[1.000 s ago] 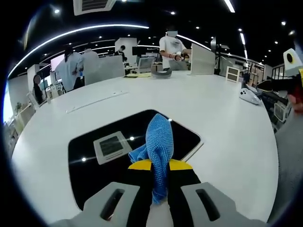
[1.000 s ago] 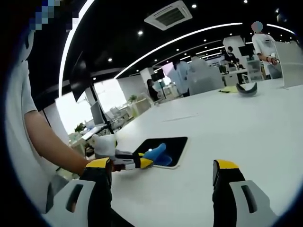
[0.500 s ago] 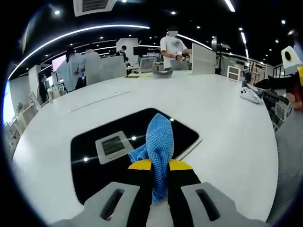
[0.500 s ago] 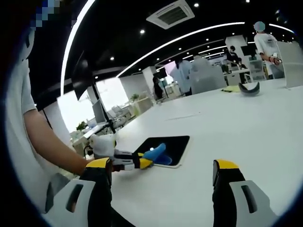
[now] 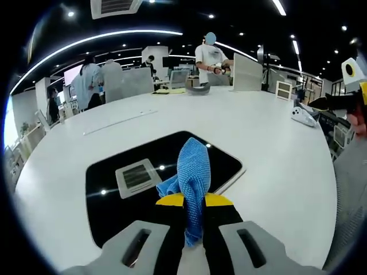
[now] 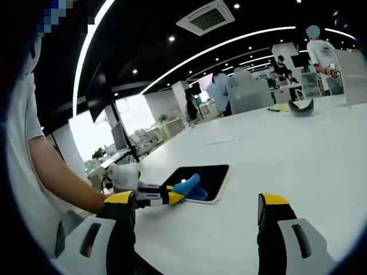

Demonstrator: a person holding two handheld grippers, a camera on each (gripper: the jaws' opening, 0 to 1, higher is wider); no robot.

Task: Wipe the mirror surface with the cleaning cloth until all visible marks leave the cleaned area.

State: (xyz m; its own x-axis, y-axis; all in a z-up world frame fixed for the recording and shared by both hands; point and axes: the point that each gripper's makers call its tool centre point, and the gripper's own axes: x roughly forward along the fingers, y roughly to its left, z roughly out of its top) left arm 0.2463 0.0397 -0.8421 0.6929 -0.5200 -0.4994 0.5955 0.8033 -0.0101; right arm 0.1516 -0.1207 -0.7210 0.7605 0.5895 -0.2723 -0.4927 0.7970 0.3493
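Almost nothing has changed in the last second — the left gripper [image 5: 192, 201] stays clamped on the blue cloth [image 5: 191, 172], whose tip rests on the mirror [image 5: 114, 197] near its right edge. The right gripper [image 6: 198, 215] hangs wide open, empty, well short of the mirror — wiping seems paused.

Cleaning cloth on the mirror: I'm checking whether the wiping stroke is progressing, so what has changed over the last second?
Hardly anything. The left gripper stays shut on the blue cleaning cloth, which rests on the same part of the mirror; the mirror's slight shift in the left gripper view looks like camera motion. The right gripper stays open above the white table, holding nothing.
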